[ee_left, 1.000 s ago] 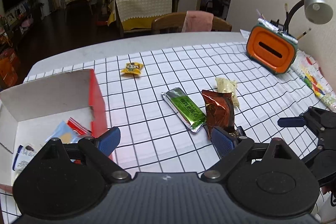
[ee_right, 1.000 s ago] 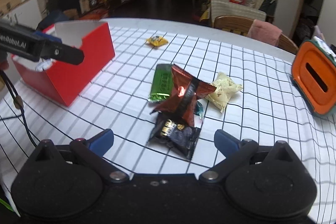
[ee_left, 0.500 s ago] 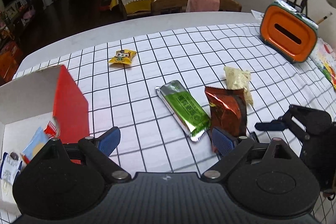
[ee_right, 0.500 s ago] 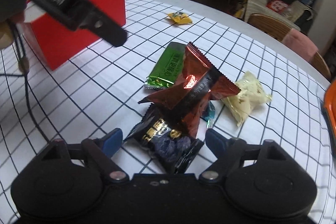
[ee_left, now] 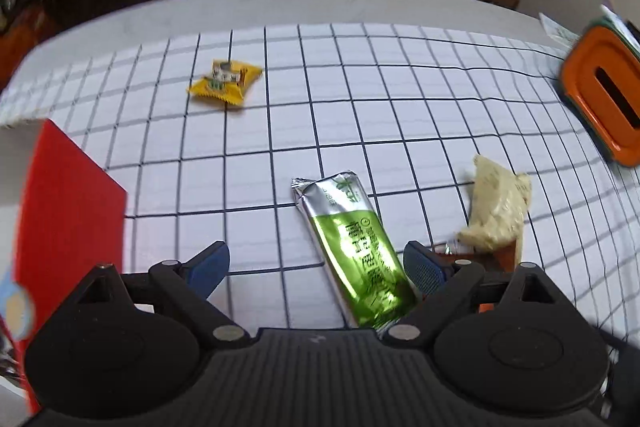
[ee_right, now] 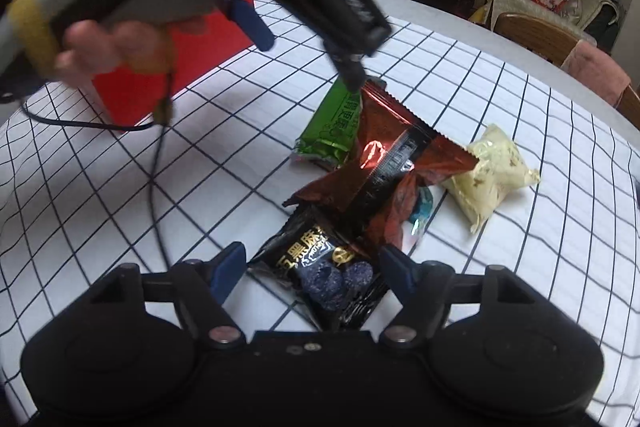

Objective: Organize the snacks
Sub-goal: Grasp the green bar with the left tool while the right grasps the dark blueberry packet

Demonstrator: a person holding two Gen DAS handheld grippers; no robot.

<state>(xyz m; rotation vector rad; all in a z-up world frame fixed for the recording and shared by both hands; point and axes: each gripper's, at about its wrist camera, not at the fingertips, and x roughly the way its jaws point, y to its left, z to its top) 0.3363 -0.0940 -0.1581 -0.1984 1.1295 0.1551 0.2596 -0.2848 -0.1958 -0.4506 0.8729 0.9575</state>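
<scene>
Round white table [ee_left: 120,27] under a black-grid white tablecloth [ee_left: 400,115]. Red cardboard box [ee_left: 68,211] at the left edge; orange-fronted holder [ee_left: 600,99] at the far right. Left tongs [ee_left: 316,267] spread wide and empty, pointing down over the cloth, with the green foil bar [ee_left: 352,251] lying flat between the blue pads, nearer the right one, not pinched. From the right wrist, a hand [ee_right: 92,39] grips the handle of the left tongs, which hang above the far end of the green bar. Right tongs [ee_right: 312,267] closing on the black snack packet [ee_right: 320,271], which sits between the pads; left pad just short of it, right pad at its edge. Dark red foil packet [ee_right: 384,159] overlaps the black one's far end. Cream packet [ee_right: 492,175] just beside the red one. Small yellow packet [ee_left: 224,83] well apart, toward the far side.
</scene>
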